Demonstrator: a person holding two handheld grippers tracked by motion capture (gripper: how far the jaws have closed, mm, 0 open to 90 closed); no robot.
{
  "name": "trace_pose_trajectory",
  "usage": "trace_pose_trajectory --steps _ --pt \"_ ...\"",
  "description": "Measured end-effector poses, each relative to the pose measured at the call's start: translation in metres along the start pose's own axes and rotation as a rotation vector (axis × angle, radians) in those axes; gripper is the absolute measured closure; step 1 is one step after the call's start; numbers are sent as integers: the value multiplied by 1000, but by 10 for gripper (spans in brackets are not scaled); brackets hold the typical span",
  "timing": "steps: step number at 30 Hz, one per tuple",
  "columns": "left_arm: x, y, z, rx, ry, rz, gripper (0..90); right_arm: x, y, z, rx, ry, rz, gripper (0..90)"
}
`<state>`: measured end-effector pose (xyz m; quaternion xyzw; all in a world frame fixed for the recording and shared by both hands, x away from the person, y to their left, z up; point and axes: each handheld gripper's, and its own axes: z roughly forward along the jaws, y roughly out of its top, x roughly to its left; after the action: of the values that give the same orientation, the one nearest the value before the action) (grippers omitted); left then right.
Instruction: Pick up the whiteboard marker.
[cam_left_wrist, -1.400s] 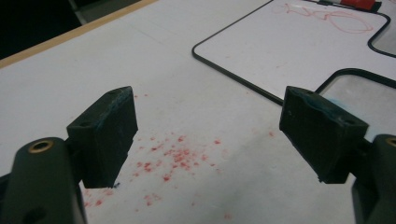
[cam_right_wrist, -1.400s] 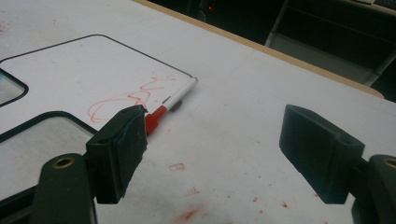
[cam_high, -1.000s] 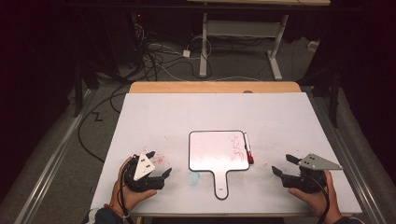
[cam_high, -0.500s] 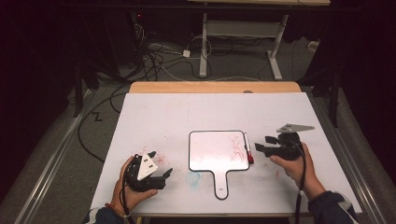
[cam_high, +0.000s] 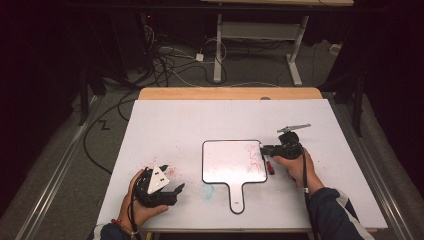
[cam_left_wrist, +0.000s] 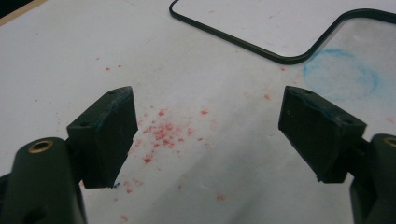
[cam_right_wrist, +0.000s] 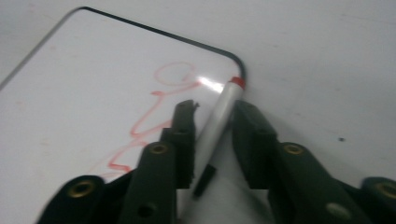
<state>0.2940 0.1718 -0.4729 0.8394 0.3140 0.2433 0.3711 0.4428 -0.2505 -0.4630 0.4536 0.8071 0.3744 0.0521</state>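
Observation:
A small white paddle-shaped board (cam_high: 230, 162) with a black rim lies mid-table, its handle (cam_high: 236, 198) toward me. Red scribbles (cam_right_wrist: 154, 112) mark its right side. A silver marker (cam_right_wrist: 219, 116) with a red end lies along the board's right edge (cam_high: 269, 166). My right gripper (cam_high: 264, 148) is down over the marker. Its jaws stand one on each side of the barrel (cam_right_wrist: 215, 109), close in, with thin gaps still showing. My left gripper (cam_high: 177, 193) rests at the front left, wide open (cam_left_wrist: 208, 126) over bare table with nothing between its jaws.
The white table (cam_high: 200, 120) carries red specks (cam_left_wrist: 161, 133) under the left gripper and a blue ring smudge (cam_left_wrist: 341, 79) beside the board's corner. A wooden strip (cam_high: 230, 93) edges the far side. Cables and desk legs lie on the floor beyond.
My right gripper has travelled from the front right corner in to the board's right edge and come down around the marker. The left gripper has stayed put.

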Motion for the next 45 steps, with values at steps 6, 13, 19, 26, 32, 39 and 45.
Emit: trace_pose_trajectory --steps 6,13,19,26,32,39,45 --pt "-2 3 1 -1 -3 -6 186 10 -1 -7 -25 -14 -42 814" --pt "-1 25 6 -74 -69 -103 211 34 4 -36 -164 15 -102 814" --pt "-18 64 24 -165 -246 -159 315 67 1 -40 -244 74 -178 814" --pt "-53 107 59 -162 -372 -170 363 96 -4 -40 -292 120 -237 813" --pt "-69 123 79 -170 -448 -206 391 109 -8 -45 -329 142 -264 814" --pt "-76 130 88 -194 -467 -228 433 110 -13 -47 -353 142 -243 813" --pt "-79 131 89 -198 -435 -212 584 114 -14 -46 -364 134 -257 814"
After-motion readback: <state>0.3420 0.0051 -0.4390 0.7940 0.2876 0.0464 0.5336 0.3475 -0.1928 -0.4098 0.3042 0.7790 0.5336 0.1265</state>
